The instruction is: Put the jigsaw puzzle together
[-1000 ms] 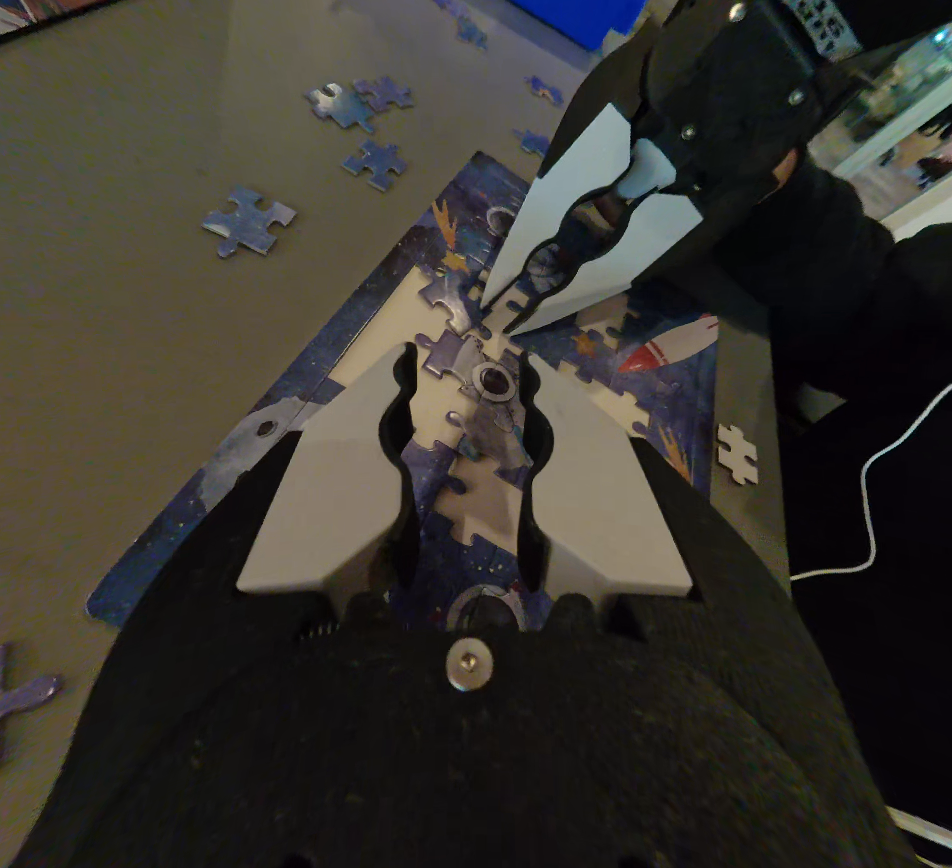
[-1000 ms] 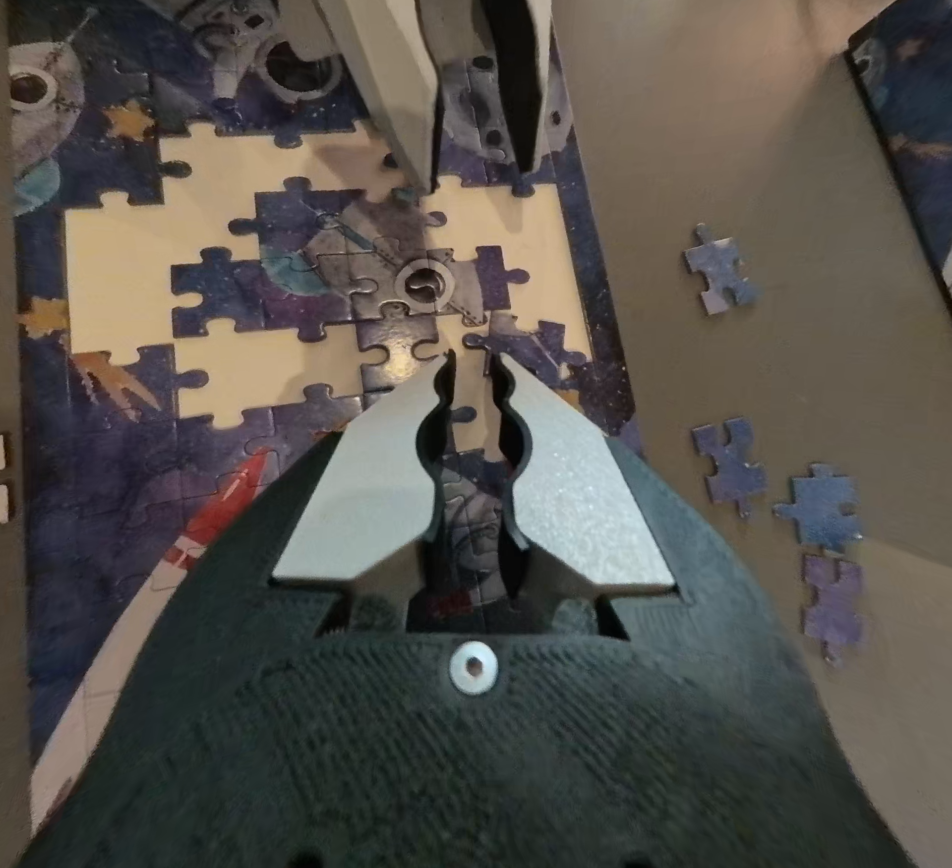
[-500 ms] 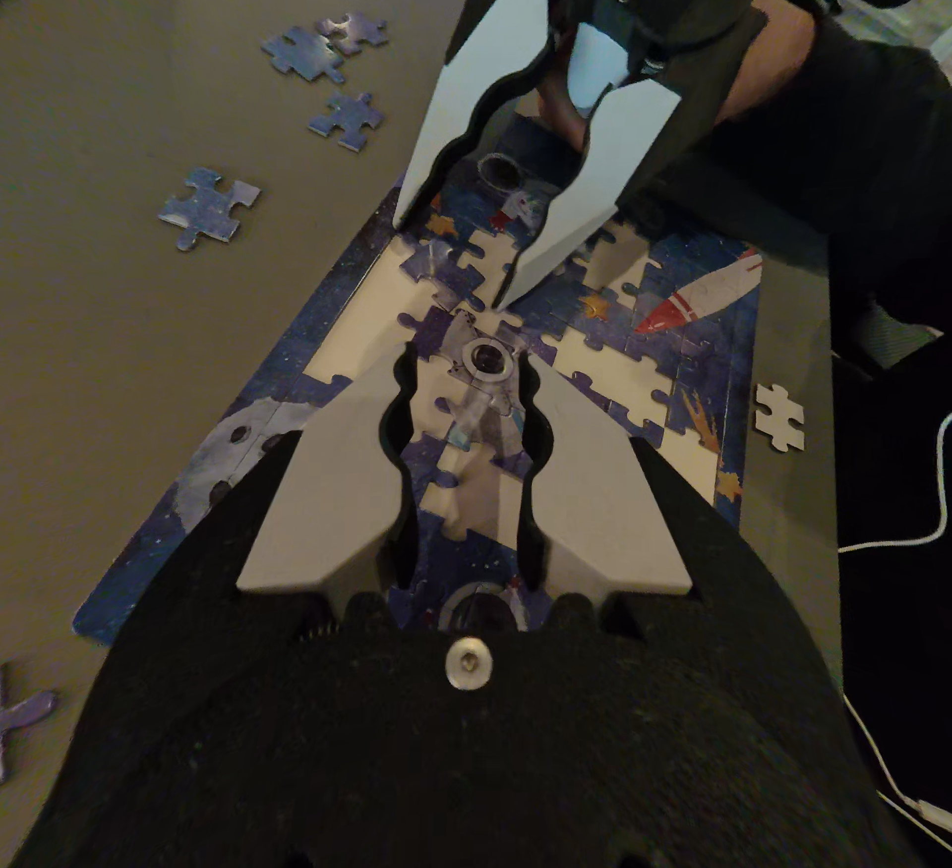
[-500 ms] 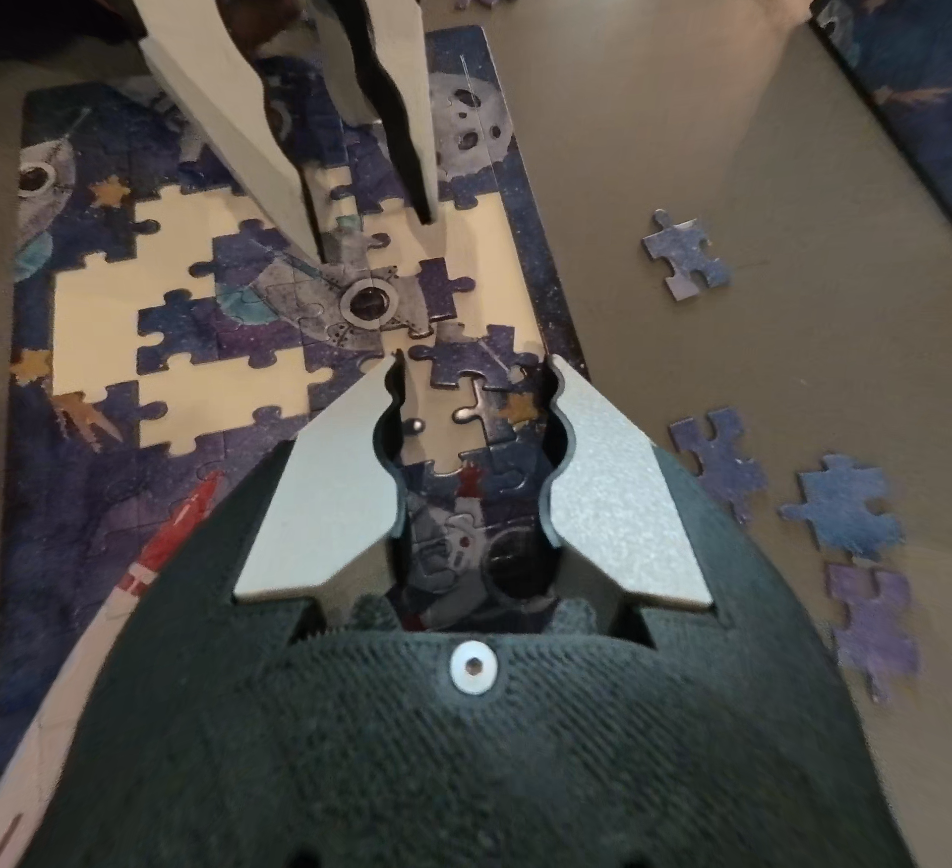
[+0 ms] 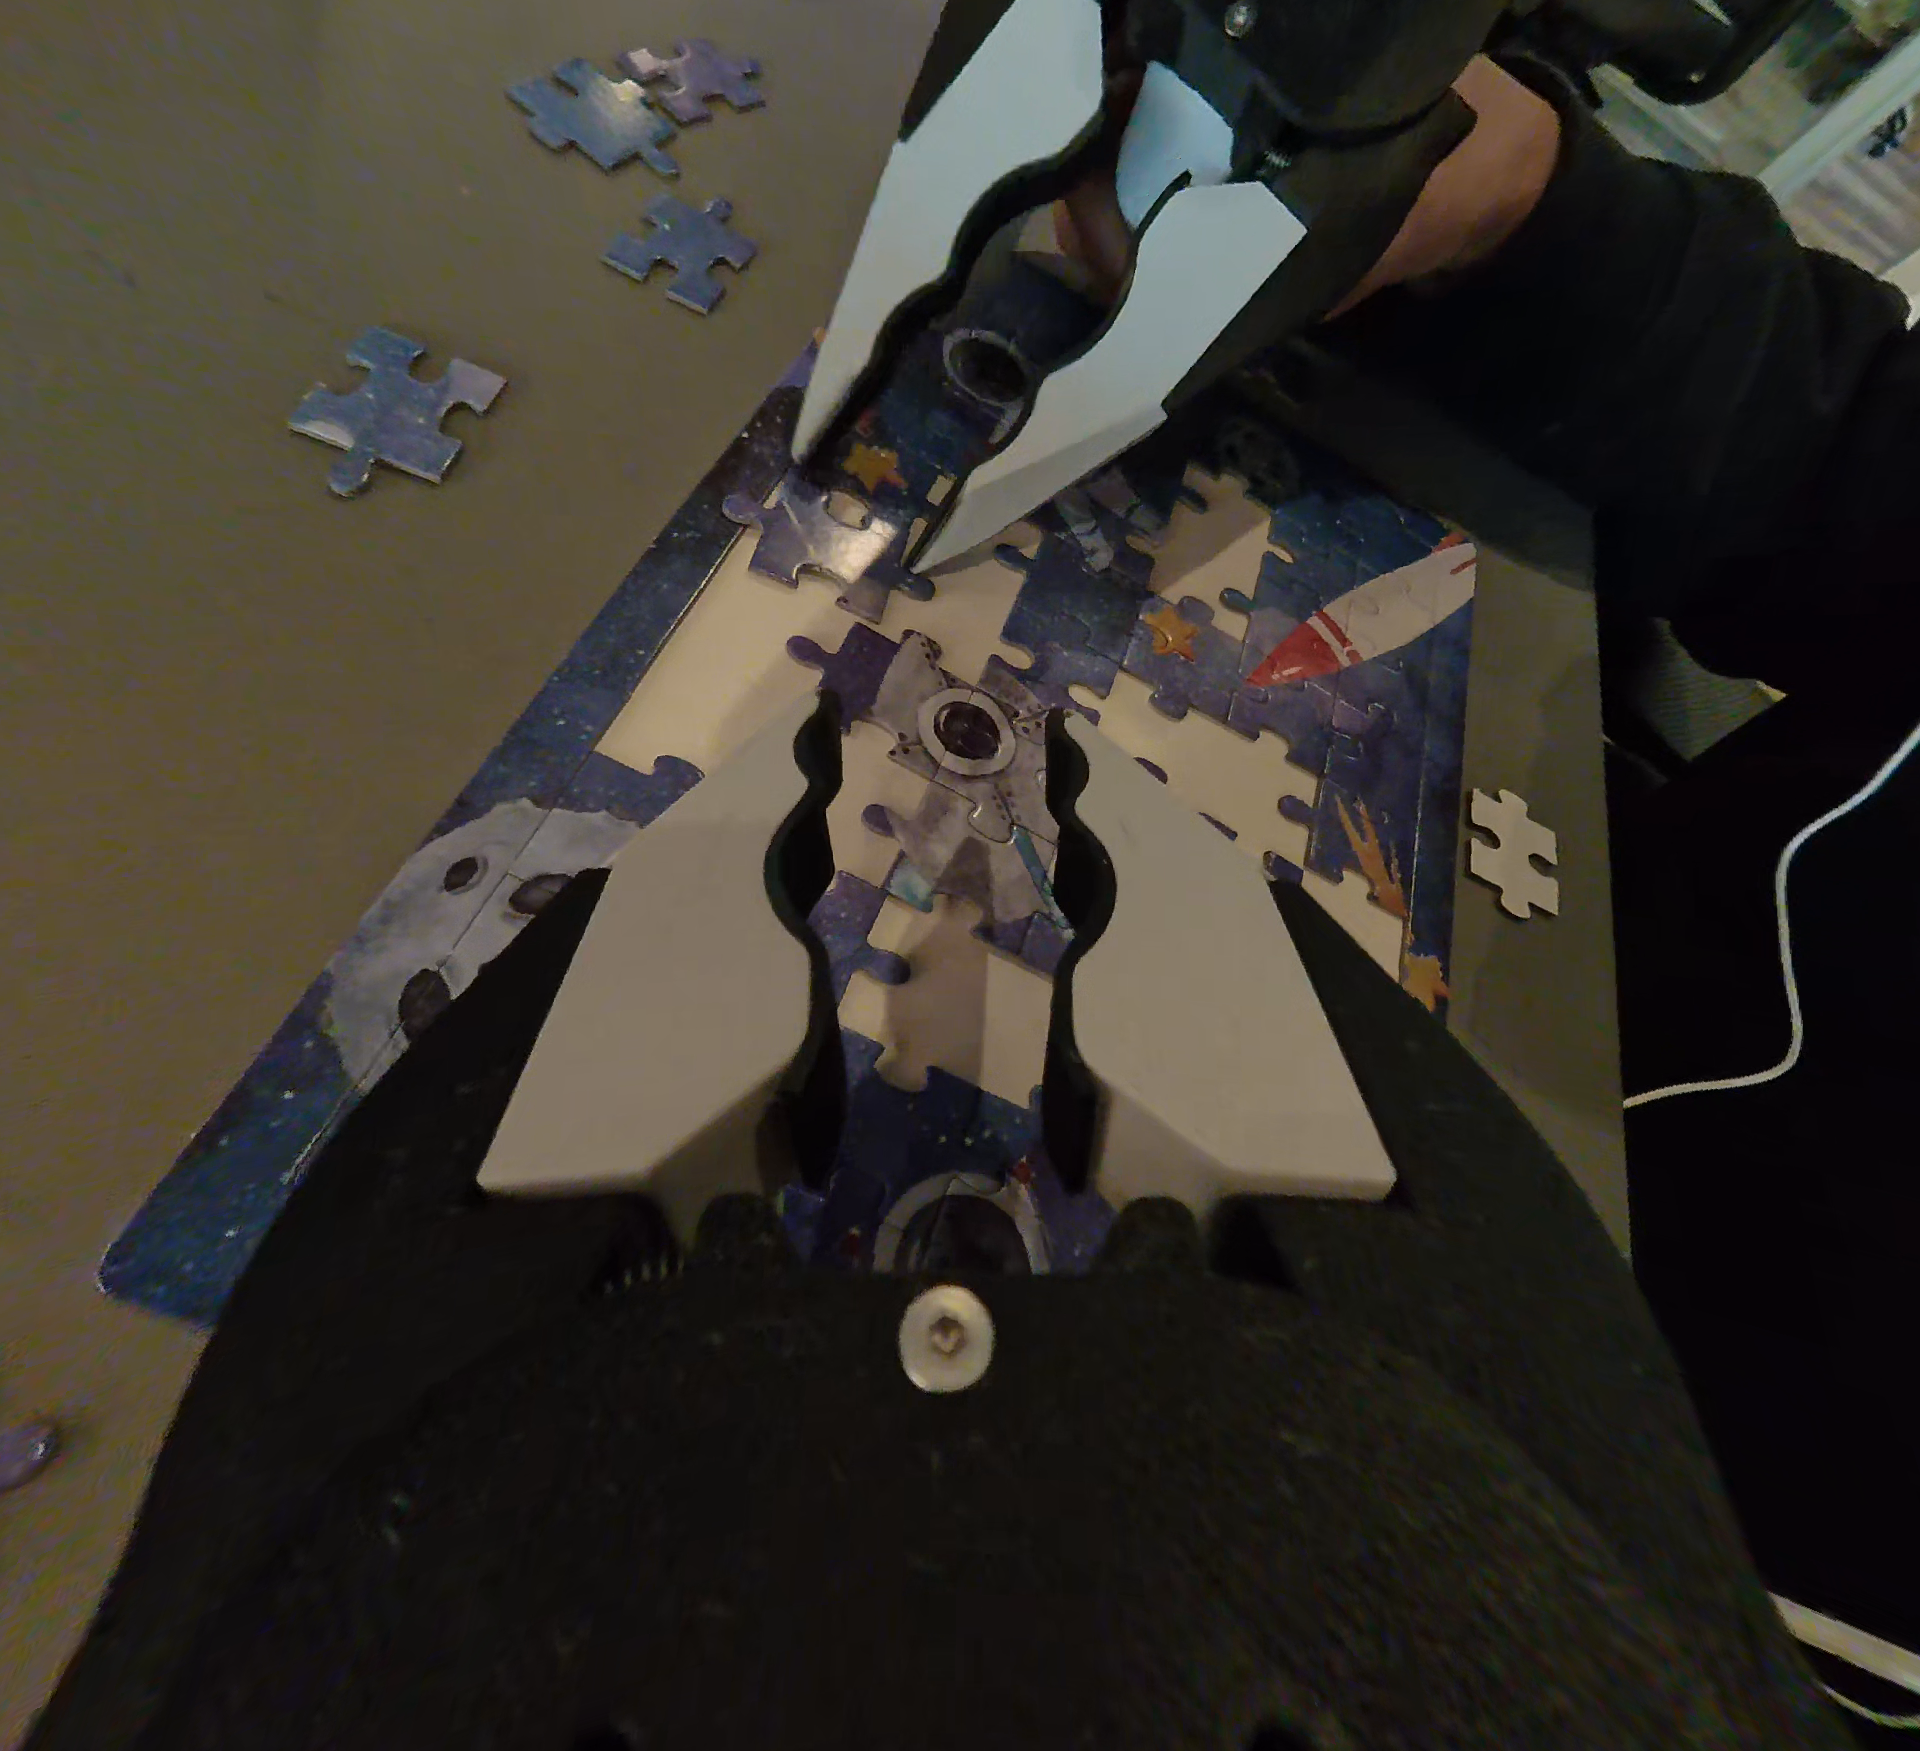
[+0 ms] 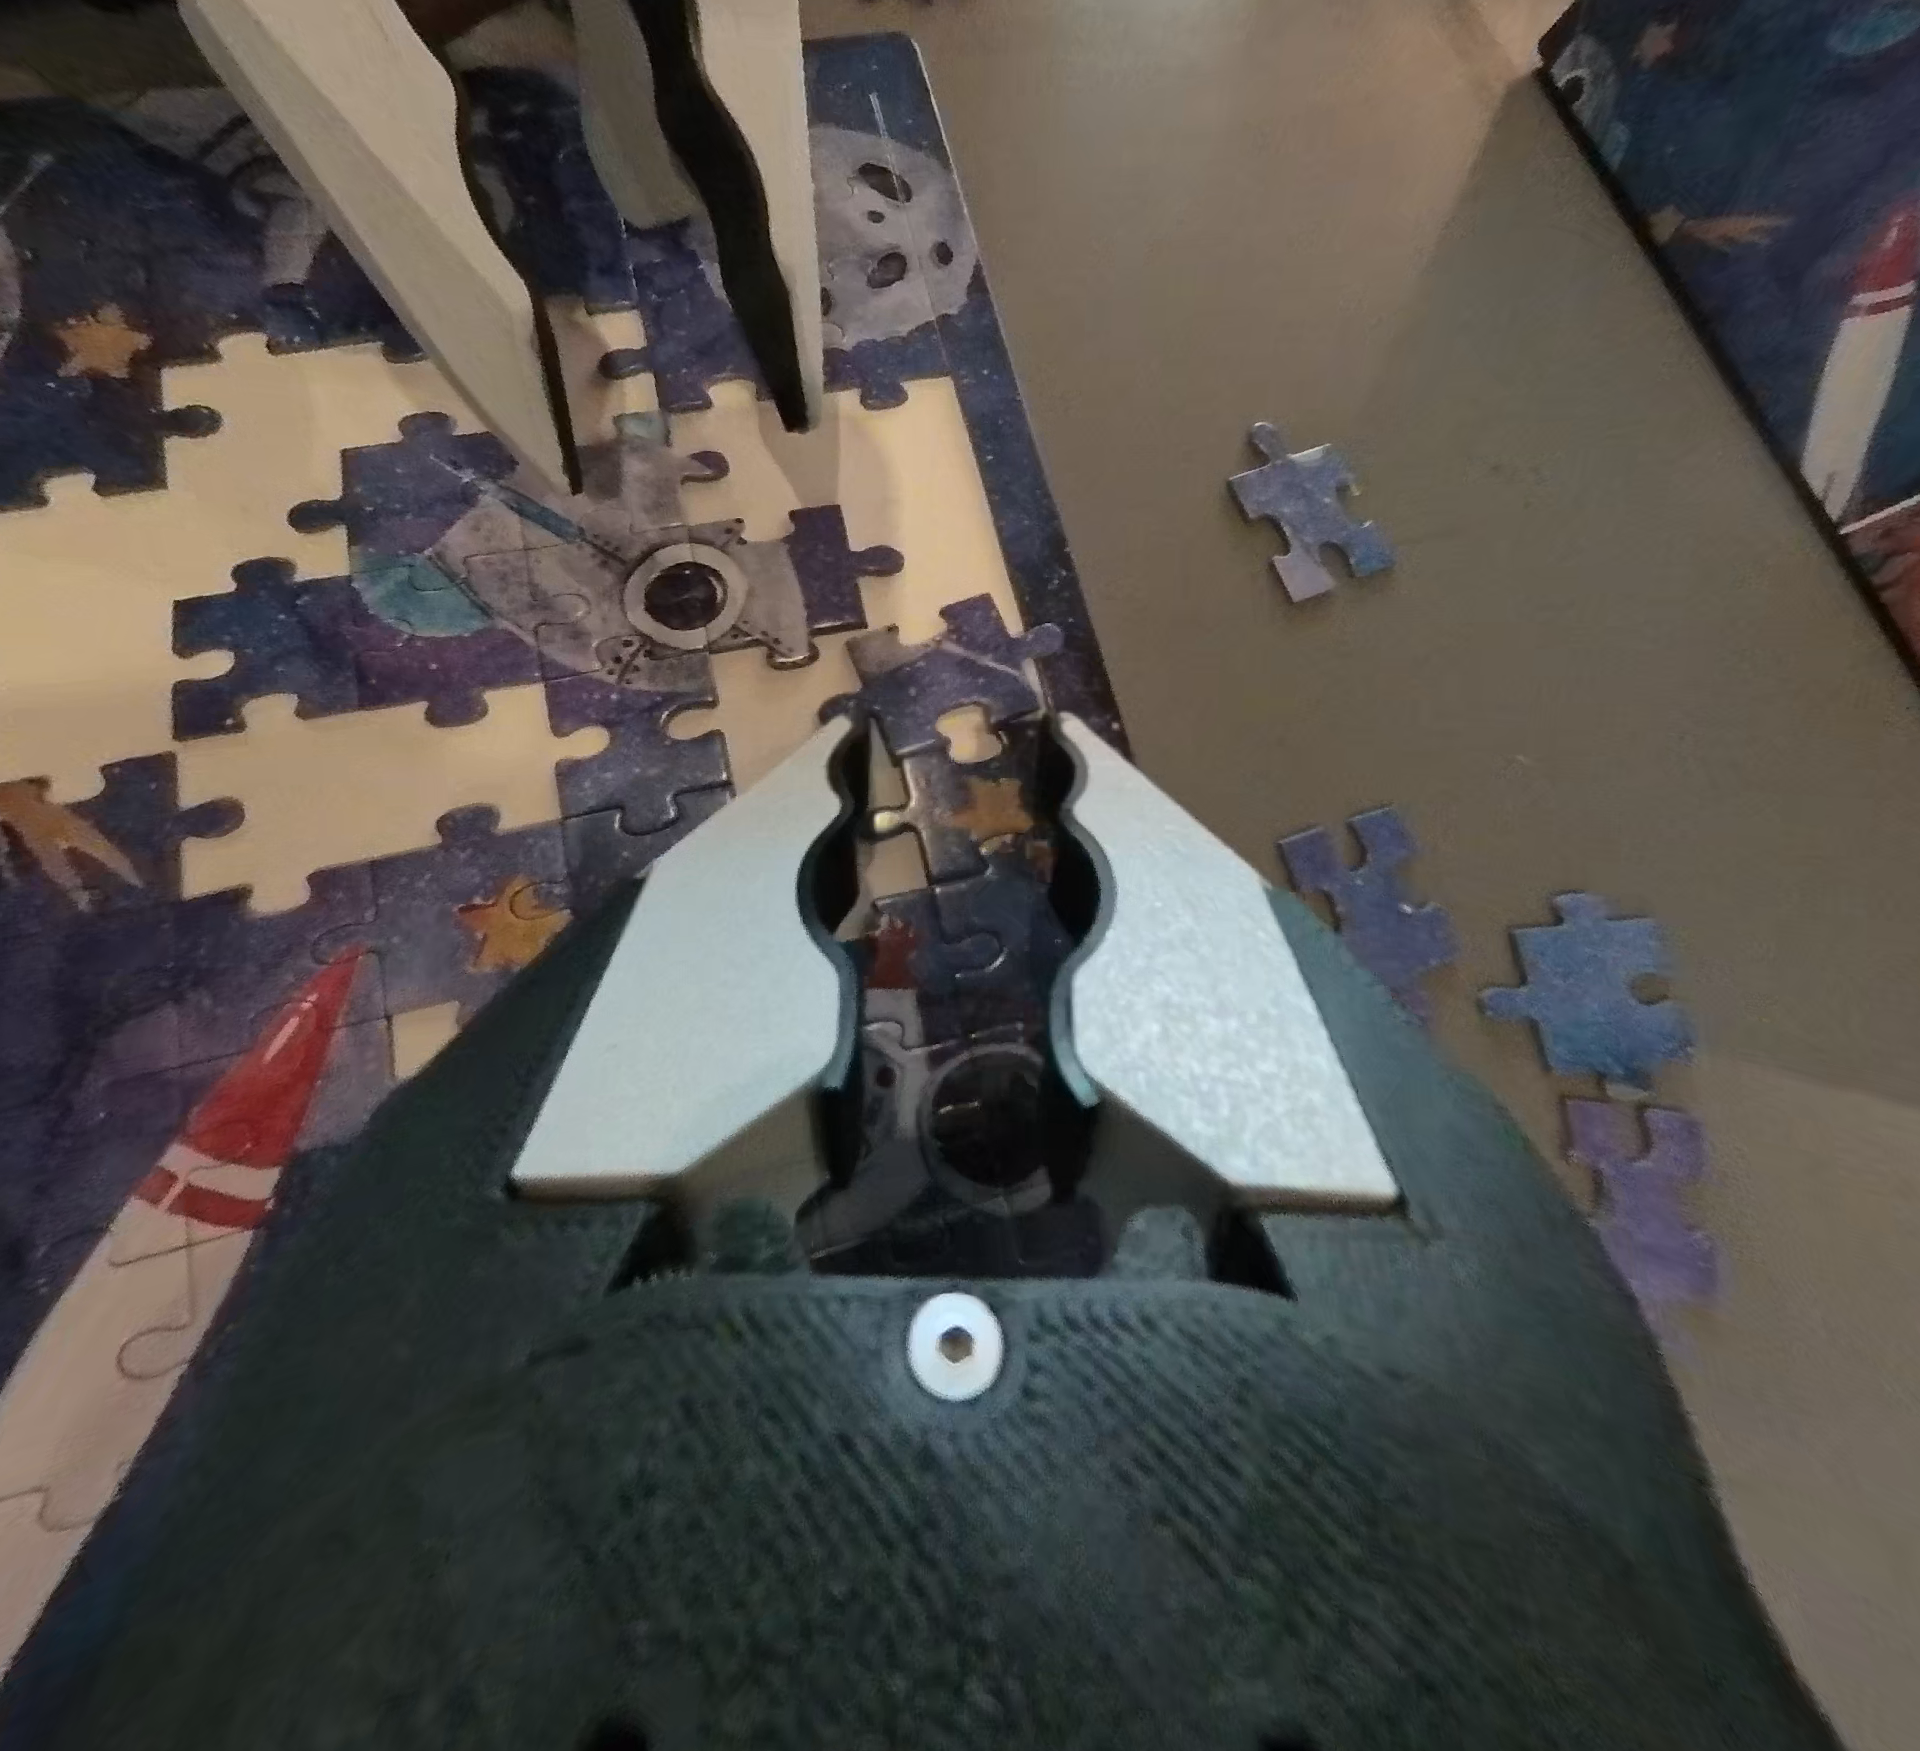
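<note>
Both hand-held grippers, left and right, agape, empty, over puzzle

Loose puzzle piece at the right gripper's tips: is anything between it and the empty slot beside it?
Nothing visible. The loose piece lies skewed at the open right gripper; the cream slot beside it is bare. The left gripper sits farther in, over the spacecraft cluster.
</note>
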Available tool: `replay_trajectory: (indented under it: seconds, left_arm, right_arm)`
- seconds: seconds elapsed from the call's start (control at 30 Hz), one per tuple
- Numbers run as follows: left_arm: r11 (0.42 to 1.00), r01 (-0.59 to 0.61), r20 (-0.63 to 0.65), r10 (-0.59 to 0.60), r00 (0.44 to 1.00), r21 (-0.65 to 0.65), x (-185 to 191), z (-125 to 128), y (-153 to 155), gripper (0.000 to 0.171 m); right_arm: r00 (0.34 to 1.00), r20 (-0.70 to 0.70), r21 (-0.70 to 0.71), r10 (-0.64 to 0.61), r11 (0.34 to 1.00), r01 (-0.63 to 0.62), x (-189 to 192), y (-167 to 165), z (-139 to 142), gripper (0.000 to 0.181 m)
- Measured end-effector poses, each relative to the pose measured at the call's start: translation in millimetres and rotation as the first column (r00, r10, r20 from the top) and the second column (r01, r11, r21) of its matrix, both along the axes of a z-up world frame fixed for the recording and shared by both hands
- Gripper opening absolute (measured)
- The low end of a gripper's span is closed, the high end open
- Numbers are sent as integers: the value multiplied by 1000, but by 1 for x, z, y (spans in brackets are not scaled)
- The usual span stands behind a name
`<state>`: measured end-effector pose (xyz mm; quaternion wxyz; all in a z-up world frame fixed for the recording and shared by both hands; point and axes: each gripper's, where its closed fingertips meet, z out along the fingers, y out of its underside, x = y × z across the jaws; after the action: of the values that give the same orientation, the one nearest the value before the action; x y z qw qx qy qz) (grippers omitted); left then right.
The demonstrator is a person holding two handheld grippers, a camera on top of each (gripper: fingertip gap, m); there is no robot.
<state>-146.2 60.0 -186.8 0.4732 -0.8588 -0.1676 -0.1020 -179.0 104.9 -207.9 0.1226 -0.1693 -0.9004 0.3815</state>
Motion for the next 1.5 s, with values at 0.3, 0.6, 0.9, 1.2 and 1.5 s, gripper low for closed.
replay_trajectory:
  seconds: [0.3,0.6,0.9,1.2,1.5]
  left_arm:
    - [999,6,52,-7,999,33,0,3,0,36]
    - [998,-6,87,0,996,62,-3,5,-1,36]
    - [998,-4,84,-1,996,57,-2,5,-1,36]
    - [999,0,76,-3,997,45,-2,3,-1,36]
    - [999,-6,99,1,995,53,-3,4,-1,36]
  right_arm:
    - [987,79,-44,137,990,-134,2,-6,-1,31]
    - [986,64,-71,156,986,-152,8,-7,2,30]
    - [978,90,-67,189,981,-183,27,-11,2,30]
    - [979,90,-56,181,983,-176,28,-9,1,30]
    - [984,61,-34,168,986,-166,28,-11,2,31]
